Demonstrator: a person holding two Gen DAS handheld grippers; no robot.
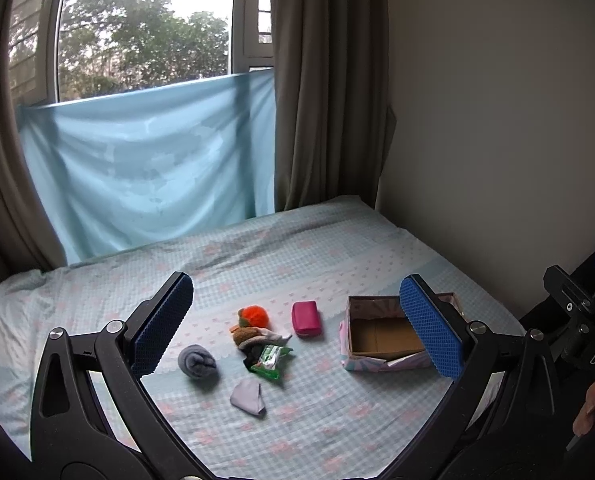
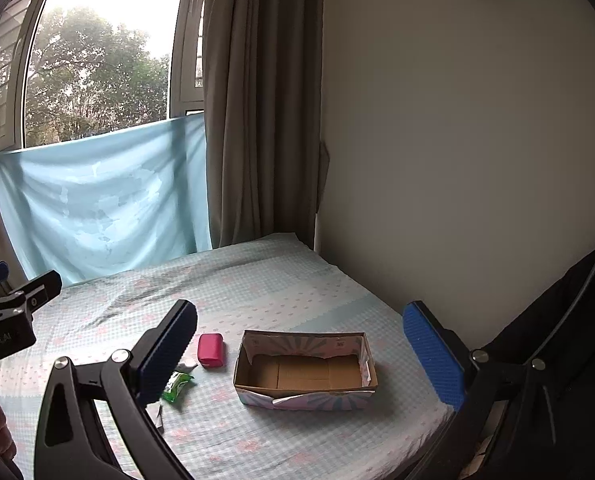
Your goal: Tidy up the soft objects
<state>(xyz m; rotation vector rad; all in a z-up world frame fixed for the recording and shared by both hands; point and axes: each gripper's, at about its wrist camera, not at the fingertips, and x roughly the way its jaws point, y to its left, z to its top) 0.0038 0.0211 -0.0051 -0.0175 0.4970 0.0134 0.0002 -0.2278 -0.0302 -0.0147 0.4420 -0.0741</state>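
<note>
Both hand-held grippers (image 1: 297,324) (image 2: 301,356) wide open

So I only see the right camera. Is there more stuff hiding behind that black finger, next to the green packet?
Observer: Yes, an orange fluffy toy lies behind the packet.
Operator: Anything else?
Observer: A rolled grey sock sits left of the pile.
Operator: Is that all?
Observer: No, a folded pale cloth lies nearest the camera, apart from the sock.
</note>
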